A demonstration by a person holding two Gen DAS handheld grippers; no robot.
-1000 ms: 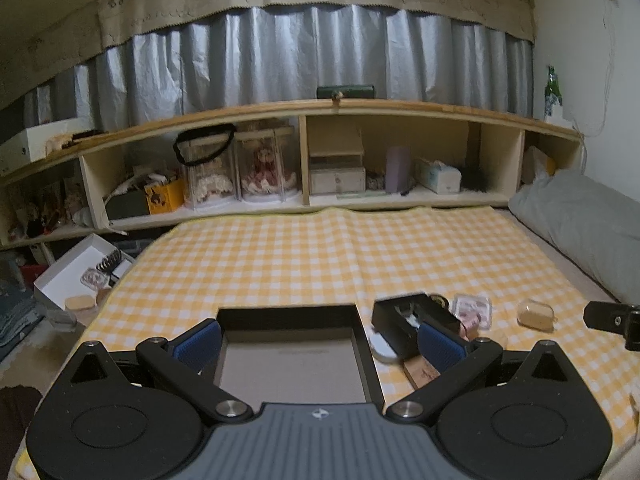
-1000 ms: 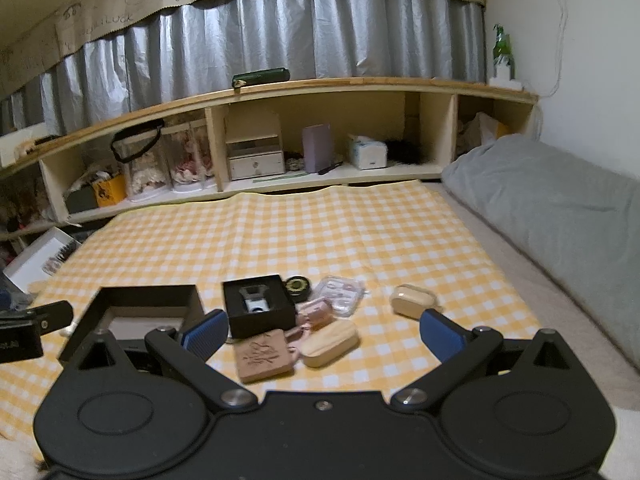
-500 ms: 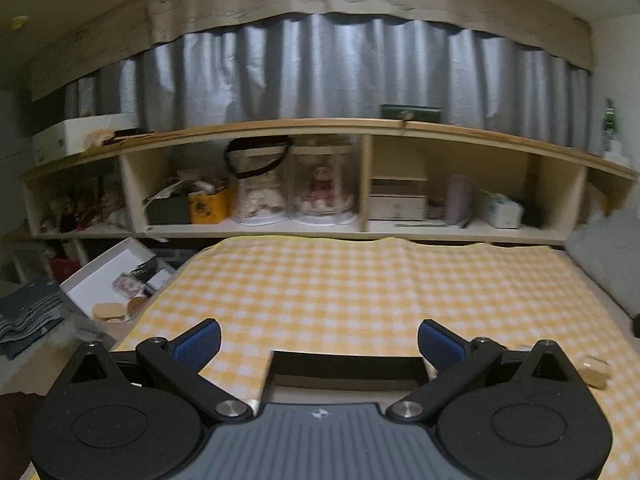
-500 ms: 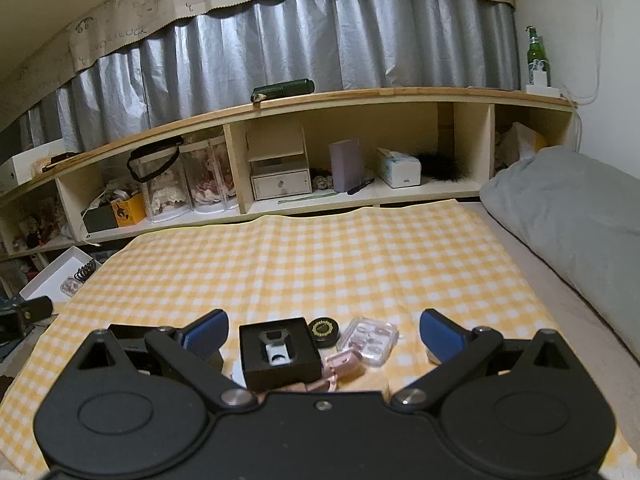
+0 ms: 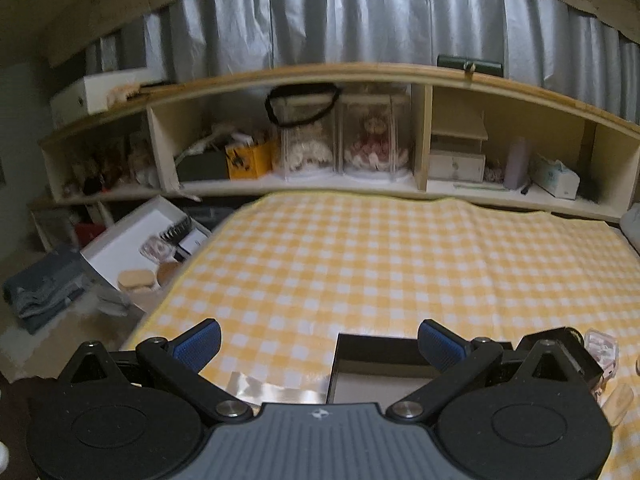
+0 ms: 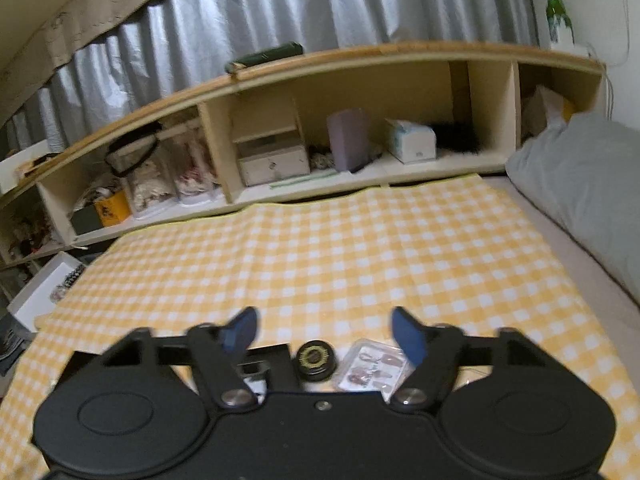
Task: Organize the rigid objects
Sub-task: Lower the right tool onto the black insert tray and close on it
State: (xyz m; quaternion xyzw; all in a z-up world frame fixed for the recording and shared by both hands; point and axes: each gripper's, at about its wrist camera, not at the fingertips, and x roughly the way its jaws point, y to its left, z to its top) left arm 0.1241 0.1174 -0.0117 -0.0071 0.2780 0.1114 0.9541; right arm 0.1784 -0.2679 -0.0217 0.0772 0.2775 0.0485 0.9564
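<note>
above the checked cloth (image 5: 360, 264), left hand-held gripper (image 5: 320, 340) agape, level

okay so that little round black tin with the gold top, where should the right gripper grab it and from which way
Probably from above, right gripper fingers closing on the round black tin's side wall. It lies flat on the checked cloth, between the small black box and clear case, so use the free front-back sides.

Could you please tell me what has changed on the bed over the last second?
Both grippers rose and drew back without taking anything. The left gripper swung leftward, so the black tray now sits to its right. The right gripper's jaws narrowed slightly but stay open and empty. The round black tin, clear case and checked cloth lie as before.
</note>
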